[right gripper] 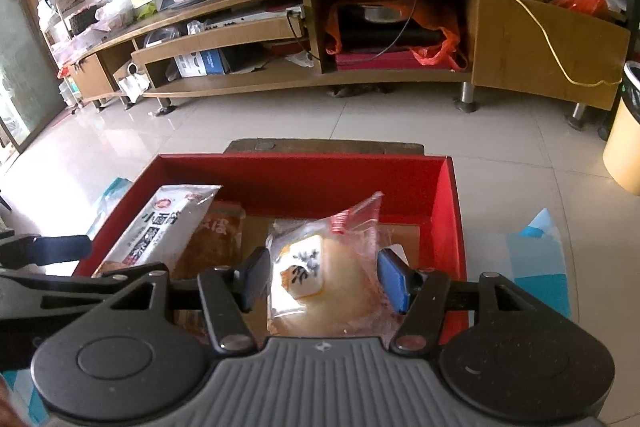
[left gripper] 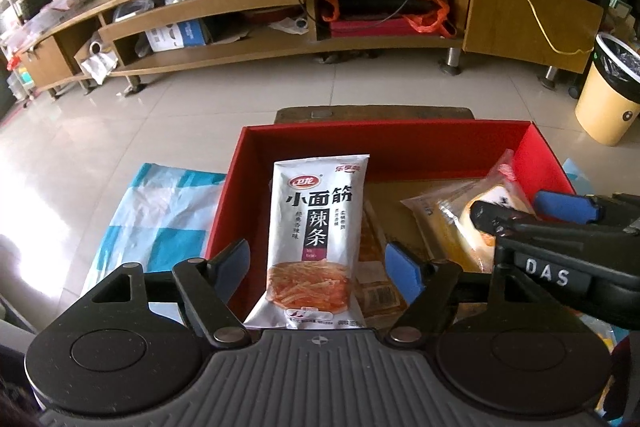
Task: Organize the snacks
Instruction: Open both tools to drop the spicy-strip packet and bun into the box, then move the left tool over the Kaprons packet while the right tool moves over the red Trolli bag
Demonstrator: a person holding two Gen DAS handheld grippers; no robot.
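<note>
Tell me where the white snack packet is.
White snack packet stands in the red box at its left side, between the open left claw tips.

Left hand-held gripper (left gripper: 318, 267) — black arms, blue pads, grey ribbed base; right hand-held gripper (right gripper: 322, 281) alike.

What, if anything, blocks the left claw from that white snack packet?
Nothing visible. The white packet stands right between the left gripper's open jaws, inside the red box, clear of both pads.
</note>
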